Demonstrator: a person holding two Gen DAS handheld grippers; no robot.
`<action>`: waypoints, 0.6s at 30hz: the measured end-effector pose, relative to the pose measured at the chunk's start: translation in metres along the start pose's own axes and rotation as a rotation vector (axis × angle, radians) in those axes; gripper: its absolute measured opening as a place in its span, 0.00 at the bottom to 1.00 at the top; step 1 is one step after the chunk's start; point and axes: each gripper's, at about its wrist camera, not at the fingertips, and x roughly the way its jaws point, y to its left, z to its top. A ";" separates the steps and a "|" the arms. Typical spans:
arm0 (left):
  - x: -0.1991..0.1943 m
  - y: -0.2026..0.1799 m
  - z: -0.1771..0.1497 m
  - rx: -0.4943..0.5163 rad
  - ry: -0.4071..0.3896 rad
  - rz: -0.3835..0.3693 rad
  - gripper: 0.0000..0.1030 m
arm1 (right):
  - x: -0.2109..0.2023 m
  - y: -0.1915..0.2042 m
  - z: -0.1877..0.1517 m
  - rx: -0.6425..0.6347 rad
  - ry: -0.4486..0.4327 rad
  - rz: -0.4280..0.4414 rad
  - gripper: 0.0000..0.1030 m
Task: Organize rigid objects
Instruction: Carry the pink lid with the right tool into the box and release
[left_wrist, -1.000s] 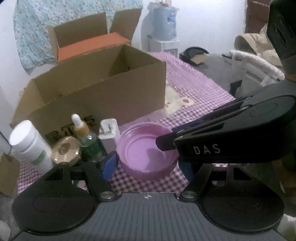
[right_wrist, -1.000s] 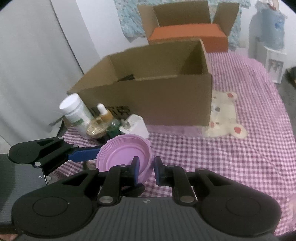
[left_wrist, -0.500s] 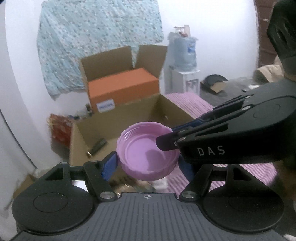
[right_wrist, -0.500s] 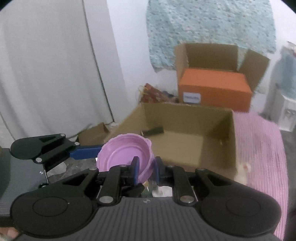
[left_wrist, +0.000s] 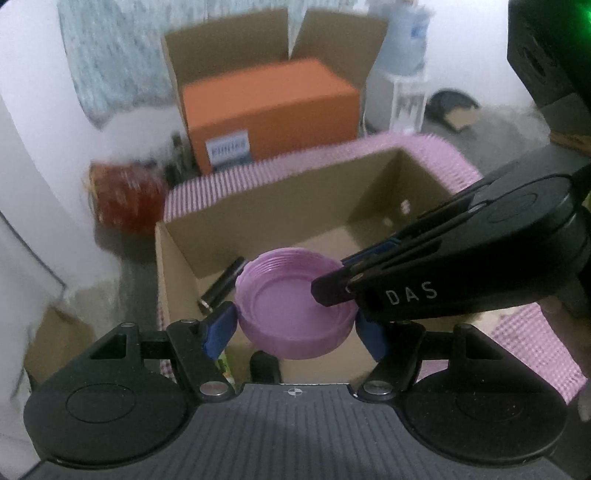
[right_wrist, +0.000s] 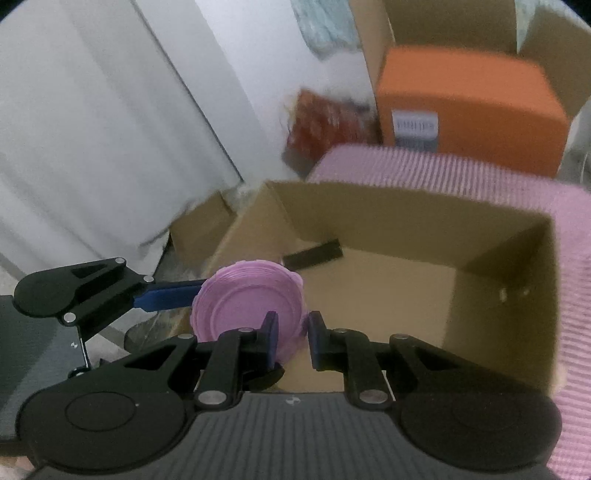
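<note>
Oddly enough, it takes both tools to carry one small thing. Over on the left, the left gripper (left_wrist: 297, 328) has its blue pads (left_wrist: 218, 328) set wide, one on either side of the purple lid (left_wrist: 295, 314), cradling it across its full width; the left pad looks to be touching the wall, though whether the far one presses I cannot quite tell. That broad hold seems meant to keep the lid level, hollow side up.

Moving to the middle, the lid hangs in the air over the open cardboard box (left_wrist: 177, 258), above its near left corner, with a dark cylinder (left_wrist: 221, 286) lying on the box floor behind it.

From the right comes the right gripper (right_wrist: 290, 339), its jaws drawn close and pinching the lid's rim edge-on, one finger inside the hollow and one outside. I would guess this second pinch steadies a shallow, slippery piece. Beyond the box sits an orange carton (left_wrist: 266, 110), and the checked purple cloth (left_wrist: 535, 354) lies beneath.
</note>
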 end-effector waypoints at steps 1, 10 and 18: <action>0.011 0.004 0.005 -0.009 0.030 -0.002 0.69 | 0.011 -0.005 0.005 0.010 0.024 0.005 0.18; 0.076 0.017 0.014 -0.006 0.188 0.041 0.69 | 0.091 -0.035 0.026 0.083 0.192 0.025 0.18; 0.103 0.018 0.015 0.032 0.255 0.093 0.69 | 0.124 -0.047 0.031 0.119 0.247 0.032 0.18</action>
